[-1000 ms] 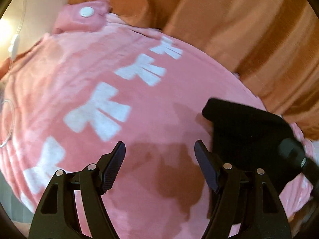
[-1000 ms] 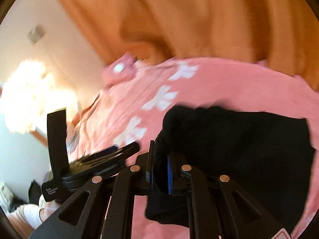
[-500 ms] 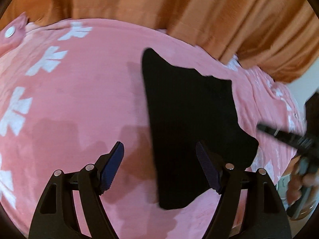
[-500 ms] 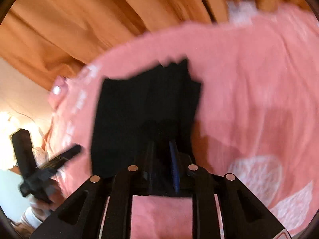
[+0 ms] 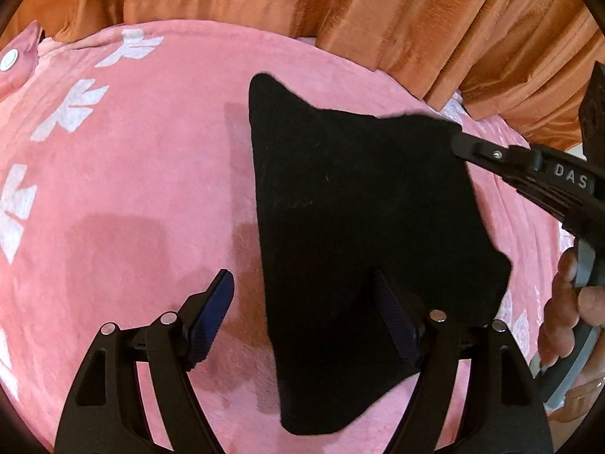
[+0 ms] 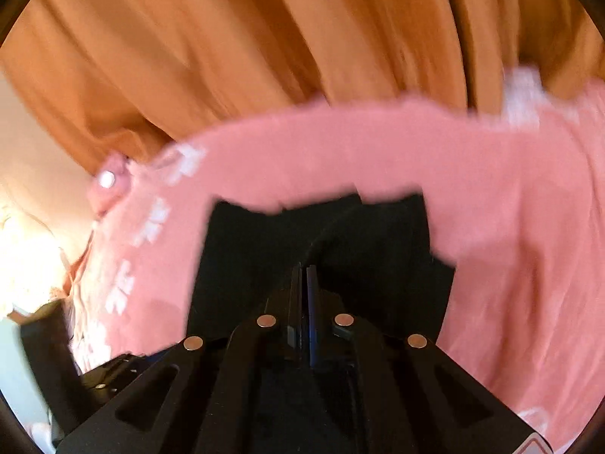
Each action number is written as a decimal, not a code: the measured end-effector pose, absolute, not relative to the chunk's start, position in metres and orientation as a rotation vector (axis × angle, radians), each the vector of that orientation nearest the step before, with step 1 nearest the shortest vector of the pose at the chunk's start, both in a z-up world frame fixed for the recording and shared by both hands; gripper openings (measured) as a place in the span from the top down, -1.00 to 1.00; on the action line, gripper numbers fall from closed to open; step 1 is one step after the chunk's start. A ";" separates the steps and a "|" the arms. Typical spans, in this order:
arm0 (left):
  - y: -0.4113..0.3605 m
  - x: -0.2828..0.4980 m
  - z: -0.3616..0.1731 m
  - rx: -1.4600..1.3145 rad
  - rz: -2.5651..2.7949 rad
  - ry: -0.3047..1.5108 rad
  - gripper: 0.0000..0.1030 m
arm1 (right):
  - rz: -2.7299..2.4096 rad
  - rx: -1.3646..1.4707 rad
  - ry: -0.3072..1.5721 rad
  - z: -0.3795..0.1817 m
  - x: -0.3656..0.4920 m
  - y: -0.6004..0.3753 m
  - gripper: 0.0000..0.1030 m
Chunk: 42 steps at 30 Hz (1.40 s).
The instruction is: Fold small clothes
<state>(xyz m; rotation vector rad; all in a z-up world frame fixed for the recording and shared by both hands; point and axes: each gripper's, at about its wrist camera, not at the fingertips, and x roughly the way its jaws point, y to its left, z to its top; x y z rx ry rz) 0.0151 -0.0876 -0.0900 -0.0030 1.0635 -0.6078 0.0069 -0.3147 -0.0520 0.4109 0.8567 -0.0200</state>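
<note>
A small black cloth (image 5: 359,208) lies flat on a pink blanket (image 5: 132,189). My left gripper (image 5: 302,276) hovers over the cloth's near left edge with its jaws wide and still opening. Its right finger (image 5: 393,314) is above the cloth and its left finger (image 5: 211,306) above the blanket, and neither pad presses on anything. The right gripper (image 5: 459,143) reaches in from the right to the cloth's far right corner. In the right wrist view the right gripper (image 6: 304,272) is shut, with a ridge of the black cloth (image 6: 257,249) rising into its tips.
Orange curtains (image 5: 378,19) hang along the bed's far side. The blanket has white bow prints (image 5: 72,109) and a pink flap with a white button (image 5: 9,62) at far left. A person's hand (image 5: 567,302) holds the right gripper's handle. A bright lamp (image 6: 22,261) glows at left.
The left gripper swung across the blanket until the black cloth lay under its right finger. The right gripper's jaws parted briefly, then shut at the cloth's far corner.
</note>
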 end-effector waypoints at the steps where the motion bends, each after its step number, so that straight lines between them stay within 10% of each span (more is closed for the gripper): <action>1: -0.088 0.016 -0.091 0.012 -0.592 1.066 -0.56 | -0.041 0.419 0.900 -0.065 0.010 -0.321 0.96; 6: -0.085 0.016 -0.094 0.027 -0.580 1.079 -0.56 | -0.097 0.471 1.035 -0.098 -0.006 -0.334 0.90; 12: -0.073 -0.003 -0.081 0.046 -0.585 1.069 -0.53 | -0.009 0.473 1.022 -0.081 -0.077 -0.319 0.12; 16: -0.071 -0.028 -0.084 0.060 -0.657 1.112 -0.53 | 0.019 0.461 1.088 -0.104 -0.081 -0.304 0.16; 19: -0.073 -0.033 -0.104 0.114 -0.659 1.170 -0.14 | 0.028 0.463 1.098 -0.113 -0.081 -0.302 0.92; 32: -0.067 -0.038 -0.098 0.156 -0.633 1.179 0.04 | -0.002 0.392 1.152 -0.100 -0.106 -0.309 0.96; 35: -0.072 -0.038 -0.077 0.156 -0.632 1.088 -0.15 | -0.039 0.422 1.028 -0.066 -0.108 -0.324 0.71; 38: -0.080 -0.024 -0.057 0.114 -0.630 0.992 -0.39 | -0.100 0.471 0.937 -0.049 -0.095 -0.344 -0.17; 42: -0.102 0.011 -0.048 0.034 -0.625 0.963 -0.55 | -0.086 0.474 0.914 -0.051 -0.057 -0.337 -0.20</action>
